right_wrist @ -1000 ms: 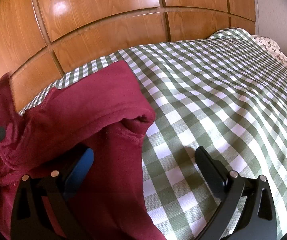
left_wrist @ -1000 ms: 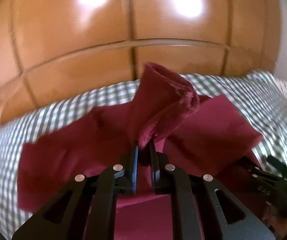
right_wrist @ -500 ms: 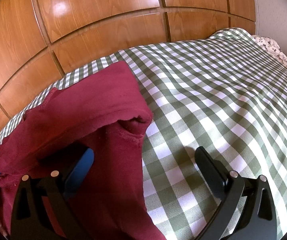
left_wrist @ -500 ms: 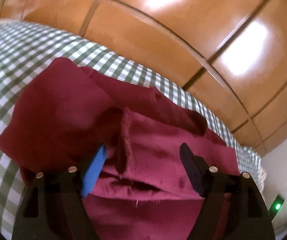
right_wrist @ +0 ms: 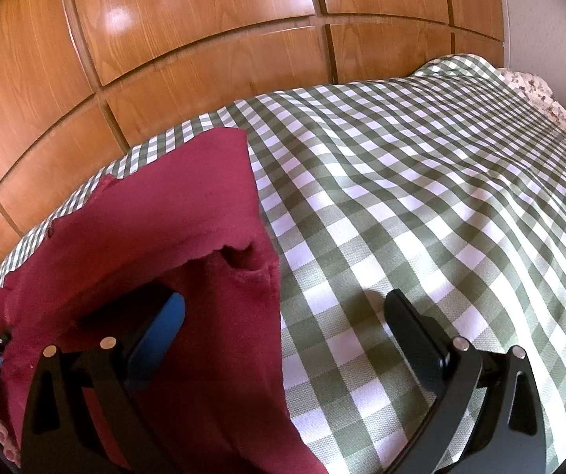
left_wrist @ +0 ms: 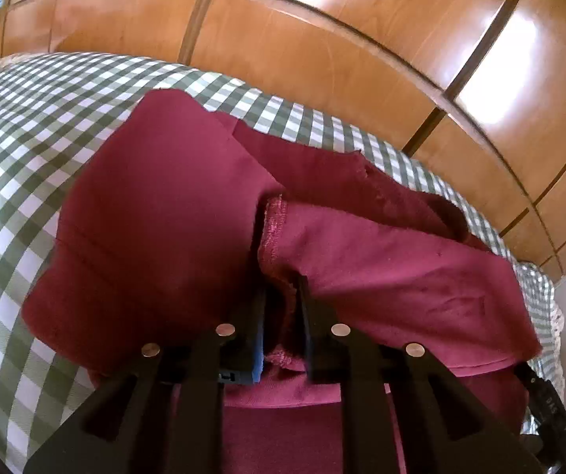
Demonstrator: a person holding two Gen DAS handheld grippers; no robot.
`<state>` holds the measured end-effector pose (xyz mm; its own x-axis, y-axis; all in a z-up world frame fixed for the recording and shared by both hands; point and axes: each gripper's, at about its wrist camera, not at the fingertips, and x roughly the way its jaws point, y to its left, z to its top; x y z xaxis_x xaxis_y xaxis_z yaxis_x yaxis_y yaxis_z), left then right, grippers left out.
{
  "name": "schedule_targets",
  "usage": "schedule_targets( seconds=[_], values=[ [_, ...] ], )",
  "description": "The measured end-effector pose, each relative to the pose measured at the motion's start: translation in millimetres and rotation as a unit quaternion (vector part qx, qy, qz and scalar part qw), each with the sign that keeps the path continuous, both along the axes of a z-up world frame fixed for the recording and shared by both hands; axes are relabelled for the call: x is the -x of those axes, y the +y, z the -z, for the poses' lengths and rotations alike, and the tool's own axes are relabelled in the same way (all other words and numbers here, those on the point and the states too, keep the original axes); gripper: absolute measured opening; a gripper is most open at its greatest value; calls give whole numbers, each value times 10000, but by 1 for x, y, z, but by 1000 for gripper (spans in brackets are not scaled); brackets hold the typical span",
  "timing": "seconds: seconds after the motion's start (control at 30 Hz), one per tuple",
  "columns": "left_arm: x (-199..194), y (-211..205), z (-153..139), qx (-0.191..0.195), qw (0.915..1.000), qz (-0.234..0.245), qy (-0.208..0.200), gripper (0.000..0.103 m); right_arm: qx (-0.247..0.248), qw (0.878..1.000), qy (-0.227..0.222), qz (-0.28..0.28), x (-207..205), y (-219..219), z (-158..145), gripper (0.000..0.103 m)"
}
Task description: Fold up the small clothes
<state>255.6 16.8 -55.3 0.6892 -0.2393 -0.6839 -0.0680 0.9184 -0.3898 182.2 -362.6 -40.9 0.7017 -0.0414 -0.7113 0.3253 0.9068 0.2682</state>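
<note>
Left gripper (left_wrist: 281,316) closed down to a narrow gap, pinching a stitched hem of the maroon garment (left_wrist: 156,213) between the blue-padded finger and the black one. Garment spread ahead of this gripper and to both sides of it, folded over on itself: one smooth flap ahead and to the left, a second layer with a pink overlock seam running off to the right. More maroon cloth directly beneath the gripper body. Green-and-white checked bedcover (left_wrist: 18,126) showing beyond the garment on the left and along the far edge. Glossy wooden panelling (left_wrist: 322,39) rising behind the bed.

Right gripper (right_wrist: 283,324) spread wide, holding nothing. Left finger (right_wrist: 160,324) with its blue pad over the maroon garment (right_wrist: 188,205), contact not clear; right finger (right_wrist: 413,328) over bare checked bedcover (right_wrist: 441,181), well clear of the cloth. Garment's right edge running between the two fingers, closer to the left one, with a small rolled opening of fabric just ahead of that finger. Garment reaching forward and left toward the wooden panelling (right_wrist: 188,19). Part of the other gripper visible at the far left edge of the right wrist view.
</note>
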Motion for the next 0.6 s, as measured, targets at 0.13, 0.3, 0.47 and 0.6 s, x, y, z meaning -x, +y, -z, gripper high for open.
schedule_targets(
  seconds=[0.13, 0.3, 0.47, 0.6],
  values=[
    [1, 0, 1, -29, 10000, 14, -45, 14, -232, 9997, 61, 85, -5, -9, -4, 101],
    [-2, -1, 3, -80, 10000, 17, -8, 15, -114, 9981, 318, 507, -29, -35, -4, 100],
    [-2, 0, 4, 18, 10000, 86, -36, 18, 149, 9933, 500, 1035, -26, -56, 8, 101],
    [-4, -2, 5, -46, 9999, 90, -16, 18, 659, 9893, 742, 1071, -35, -44, 11, 101]
  ],
)
